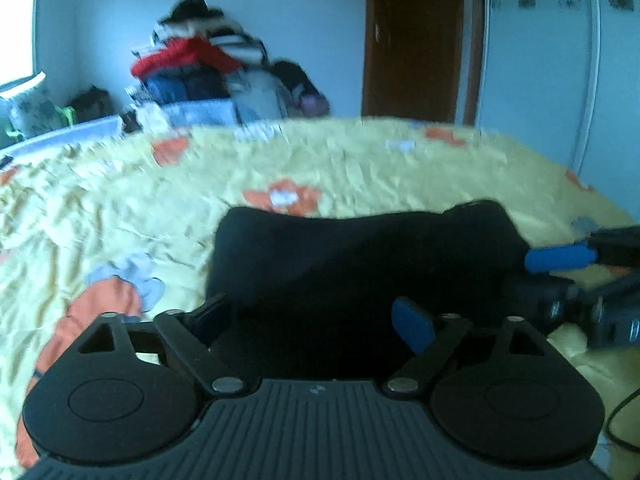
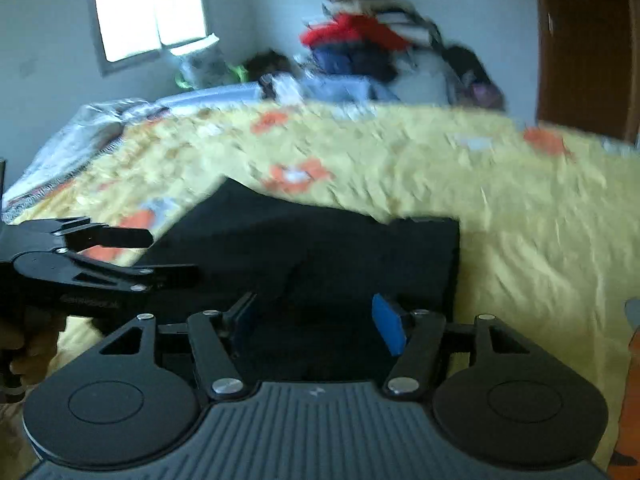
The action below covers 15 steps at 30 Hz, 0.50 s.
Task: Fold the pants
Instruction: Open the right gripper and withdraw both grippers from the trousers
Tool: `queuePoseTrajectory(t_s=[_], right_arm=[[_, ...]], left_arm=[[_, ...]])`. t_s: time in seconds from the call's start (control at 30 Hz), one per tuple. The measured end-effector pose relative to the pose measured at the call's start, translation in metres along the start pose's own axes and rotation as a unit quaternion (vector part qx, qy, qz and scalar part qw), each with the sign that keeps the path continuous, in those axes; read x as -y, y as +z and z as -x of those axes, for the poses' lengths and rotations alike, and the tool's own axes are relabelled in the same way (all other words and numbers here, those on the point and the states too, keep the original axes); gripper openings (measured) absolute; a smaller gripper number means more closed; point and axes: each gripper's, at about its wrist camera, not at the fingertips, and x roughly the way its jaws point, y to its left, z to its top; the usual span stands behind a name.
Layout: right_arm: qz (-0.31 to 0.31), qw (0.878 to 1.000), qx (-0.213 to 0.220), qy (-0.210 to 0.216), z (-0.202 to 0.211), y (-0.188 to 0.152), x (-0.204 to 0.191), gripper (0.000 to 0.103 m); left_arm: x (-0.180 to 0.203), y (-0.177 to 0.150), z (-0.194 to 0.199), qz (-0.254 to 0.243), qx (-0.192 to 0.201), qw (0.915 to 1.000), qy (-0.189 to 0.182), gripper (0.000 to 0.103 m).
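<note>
The black pants (image 1: 360, 264) lie folded into a compact rectangle on the yellow flowered bedspread (image 1: 120, 208). My left gripper (image 1: 316, 320) is open, its blue-padded fingers spread over the near edge of the pants, holding nothing. My right gripper (image 2: 316, 328) is open too, just above the near edge of the pants (image 2: 320, 248). The right gripper shows at the right in the left wrist view (image 1: 560, 276). The left gripper shows at the left in the right wrist view (image 2: 152, 252). Both views are blurred by motion.
A heap of clothes (image 1: 200, 68) is piled beyond the far side of the bed. A brown door (image 1: 416, 40) and a white wardrobe (image 1: 560, 60) stand at the right. A window (image 2: 148, 8) is on the far wall.
</note>
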Motion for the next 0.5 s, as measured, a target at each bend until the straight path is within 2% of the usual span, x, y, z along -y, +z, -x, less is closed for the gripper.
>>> queuePoseTrajectory(t_s=[0.07, 0.1, 0.17, 0.27, 0.33, 0.37, 0.5], right_arm=[[0.017, 1.0, -0.021, -0.007, -0.004, -0.013, -0.011, 0.076], [0.021, 0.999, -0.033, -0.016, -0.01, -0.019, -0.012, 0.076], [0.02, 0.999, -0.022, -0.028, -0.013, -0.028, -0.014, 0.077], [-0.002, 0.998, -0.018, -0.055, 0.001, -0.024, -0.023, 0.078], [-0.022, 0.997, -0.004, -0.071, 0.009, -0.021, -0.029, 0.091], [-0.032, 0.996, 0.002, -0.078, 0.016, -0.023, -0.031, 0.103], [-0.064, 0.994, -0.014, -0.093, 0.026, -0.029, -0.041, 0.103]], left_arm=[[0.006, -0.009, 0.005, 0.006, 0.001, 0.9999, 0.009, 0.103], [0.009, -0.014, 0.003, 0.005, -0.007, 0.9999, 0.013, 0.103], [0.016, -0.023, -0.006, -0.003, -0.039, 0.9989, 0.024, 0.103], [0.014, -0.025, -0.001, 0.013, -0.035, 0.9987, 0.036, 0.103], [0.013, -0.023, 0.006, 0.025, -0.034, 0.9985, 0.036, 0.103], [0.012, -0.024, 0.01, 0.027, -0.033, 0.9984, 0.037, 0.103], [0.013, -0.03, 0.018, 0.033, -0.036, 0.9977, 0.048, 0.103]])
